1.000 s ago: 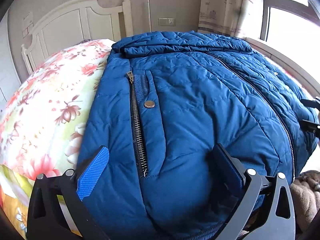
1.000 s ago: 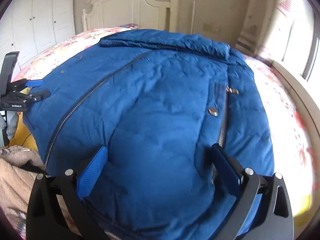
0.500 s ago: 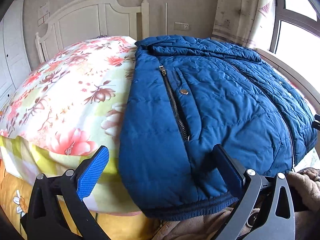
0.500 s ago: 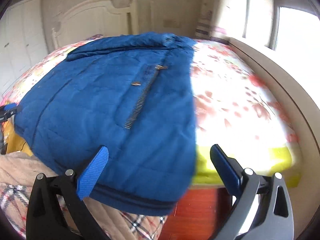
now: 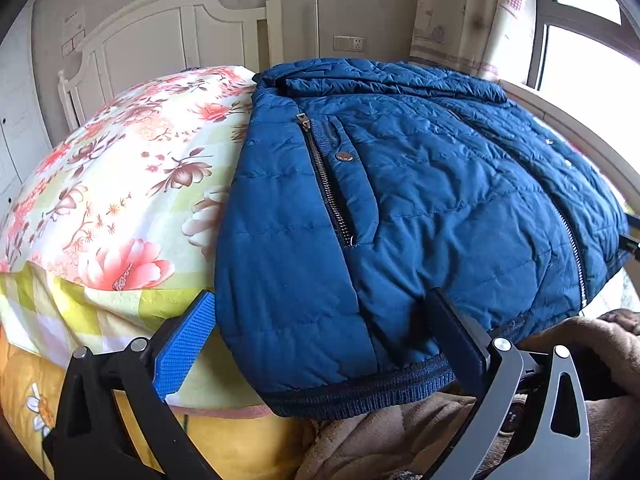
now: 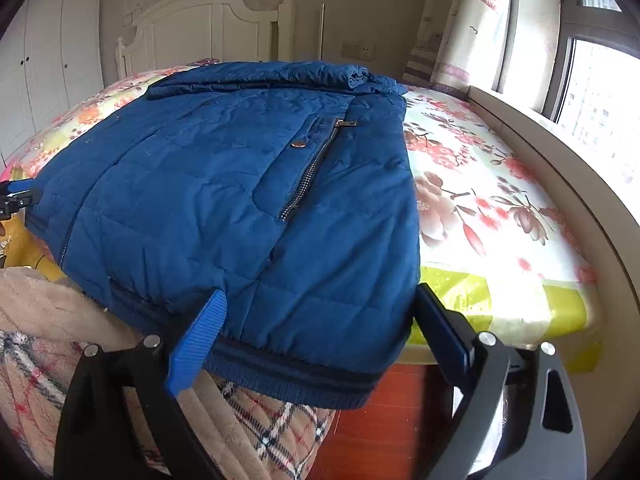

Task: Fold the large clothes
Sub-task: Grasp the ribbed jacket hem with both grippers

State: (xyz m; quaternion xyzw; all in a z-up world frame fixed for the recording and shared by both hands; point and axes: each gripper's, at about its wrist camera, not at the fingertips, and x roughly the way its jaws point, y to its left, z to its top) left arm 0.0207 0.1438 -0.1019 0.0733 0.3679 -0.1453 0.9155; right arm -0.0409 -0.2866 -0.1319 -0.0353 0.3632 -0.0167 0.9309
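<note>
Blue quilted jacket (image 5: 420, 208) is laid flat, front side up, on the floral bedsheet (image 5: 120, 184); collar at the far end by the white headboard (image 5: 176, 32), knitted hem hanging over the near bed edge. Sleeves look to be folded in; the body reads as a rough rectangle.

Left gripper (image 5: 320, 336) is seen at the jacket's near-left hem corner, jaws spread wide. The corner sits between the fingers, no pad pressure visible. The left blue pad (image 5: 184, 344) is just off the fabric edge.

Right gripper (image 6: 320, 328) is placed at the near-right hem corner (image 6: 352, 380), jaws wide but closing. Hem fabric is between them, not yet pinched.

A beige plush blanket (image 6: 48, 312) and a plaid one (image 6: 272, 424) are bunched below the hem. Curtain (image 6: 472, 20) and window are at far right.
</note>
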